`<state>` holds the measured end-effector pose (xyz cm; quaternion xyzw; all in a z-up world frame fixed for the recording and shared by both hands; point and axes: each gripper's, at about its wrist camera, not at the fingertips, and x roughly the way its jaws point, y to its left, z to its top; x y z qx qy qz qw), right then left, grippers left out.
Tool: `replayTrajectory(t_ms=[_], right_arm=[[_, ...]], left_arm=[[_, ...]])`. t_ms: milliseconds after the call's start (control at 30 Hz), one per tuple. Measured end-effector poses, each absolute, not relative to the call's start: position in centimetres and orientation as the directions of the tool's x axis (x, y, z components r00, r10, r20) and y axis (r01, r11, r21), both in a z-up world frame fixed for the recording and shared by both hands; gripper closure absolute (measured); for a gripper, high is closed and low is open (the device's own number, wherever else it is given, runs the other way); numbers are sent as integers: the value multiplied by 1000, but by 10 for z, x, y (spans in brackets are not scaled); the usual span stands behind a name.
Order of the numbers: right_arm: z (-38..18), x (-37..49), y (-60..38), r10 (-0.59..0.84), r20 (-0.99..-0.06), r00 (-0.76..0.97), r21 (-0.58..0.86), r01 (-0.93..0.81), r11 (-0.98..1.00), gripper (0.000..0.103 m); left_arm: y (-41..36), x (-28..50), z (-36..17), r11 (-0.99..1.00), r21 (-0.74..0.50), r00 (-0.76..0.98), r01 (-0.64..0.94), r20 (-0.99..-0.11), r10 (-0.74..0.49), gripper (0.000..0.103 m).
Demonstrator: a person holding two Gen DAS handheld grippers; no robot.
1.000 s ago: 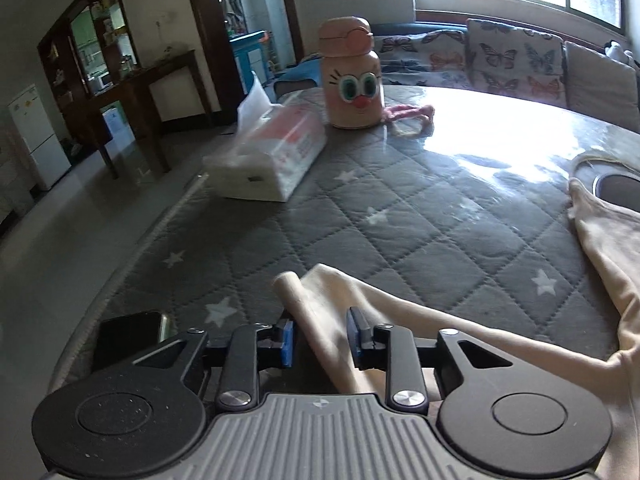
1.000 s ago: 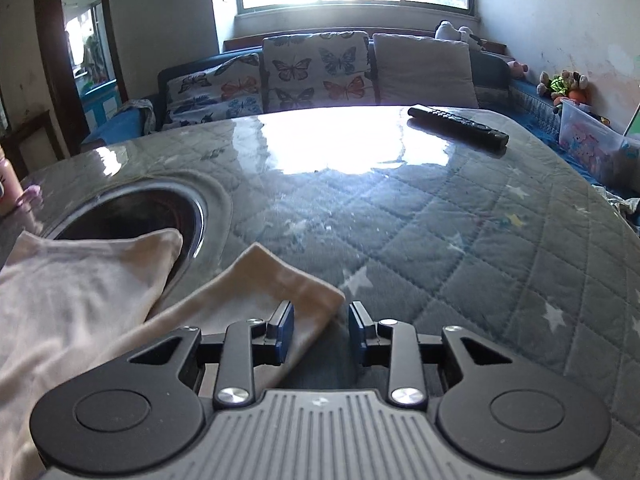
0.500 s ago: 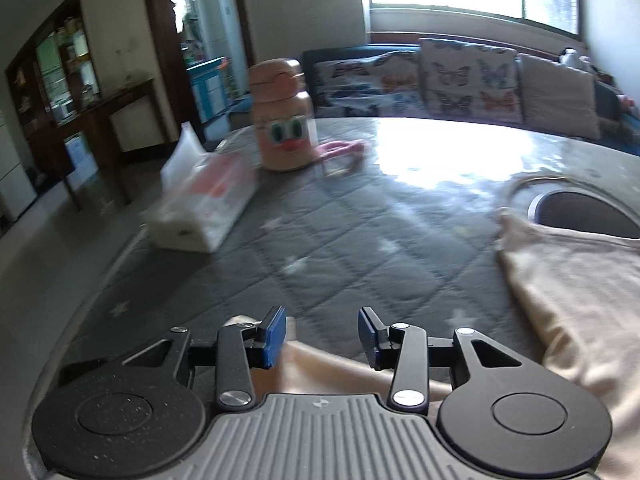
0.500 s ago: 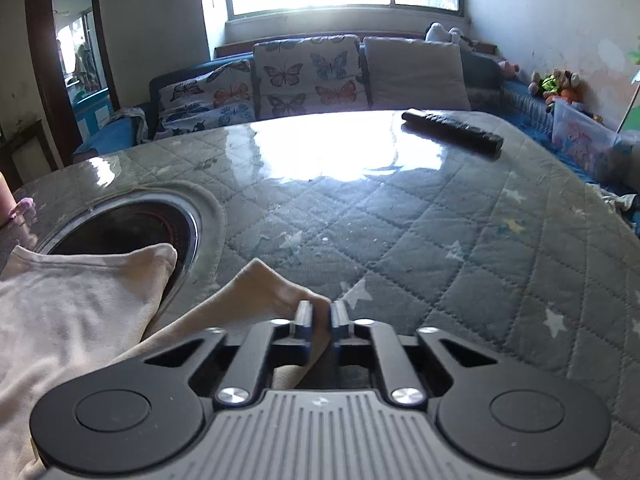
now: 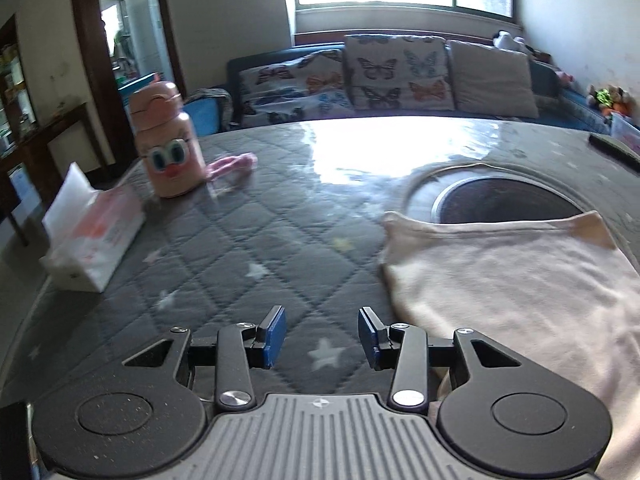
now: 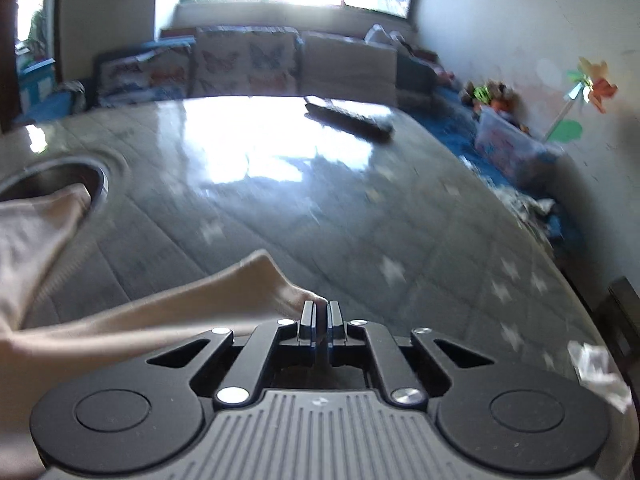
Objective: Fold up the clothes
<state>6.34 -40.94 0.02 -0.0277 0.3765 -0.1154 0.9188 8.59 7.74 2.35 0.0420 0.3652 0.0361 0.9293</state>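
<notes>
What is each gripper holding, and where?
Right gripper pinches the beige garment at its sleeve end. Left gripper is open, holding nothing.

Quilted table cover [image 5: 256, 240] bare ahead of left gripper [image 5: 319, 337]; tissue pack [image 5: 94, 236], pink bottle [image 5: 168, 140] block far left. Remote [image 6: 348, 118] lies far ahead of right gripper [image 6: 321, 314].

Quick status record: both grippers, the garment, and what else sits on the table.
left gripper: open, empty, over quilted table cover
right gripper: shut on sleeve end of cream garment
garment: body beside and partly over the round recess
left side: pink bottle, tissue pack
far right: remote
</notes>
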Motion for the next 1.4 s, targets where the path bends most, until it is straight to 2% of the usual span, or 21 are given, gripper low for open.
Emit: replayTrajectory(t_ms=[67, 167, 467, 667, 767, 933, 1067, 1100, 1200, 1400], right_arm=[[4, 60, -409, -242, -680, 692, -148, 194, 970, 91], [20, 64, -404, -212, -659, 722, -135, 164, 977, 91], [33, 112, -350, 140, -683, 717, 97, -101, 990, 88], [24, 154, -302, 282, -710, 646, 158, -244, 957, 89], [14, 173, -285, 296, -727, 620, 155, -272, 950, 88], [1, 192, -277, 304, -742, 598, 168, -273, 947, 88], [-2, 202, -273, 306, -743, 596, 164, -280, 946, 89], [-2, 204, -272, 306, -743, 596, 162, -284, 945, 94], [-1, 209, -268, 304, -739, 601, 150, -294, 944, 99], [16, 220, -261, 277, -699, 659, 86, -308, 948, 100]], left_arm=[[71, 91, 23, 995, 104, 731, -15, -678, 81, 60], [64, 101, 21, 995, 99, 729, 16, -682, 57, 60], [51, 132, 11, 994, 96, 714, 56, -700, 27, 60], [51, 148, 7, 993, 87, 716, 79, -698, 4, 60], [51, 154, 4, 992, 84, 717, 93, -697, -9, 67], [50, 163, 1, 990, 78, 718, 117, -695, -30, 92], [49, 171, -2, 988, 74, 719, 135, -693, -46, 94], [50, 174, -1, 988, 74, 720, 133, -692, -45, 94], [51, 181, 0, 989, 80, 727, 121, -686, -33, 95], [51, 200, 10, 990, 96, 760, 102, -650, -15, 95]])
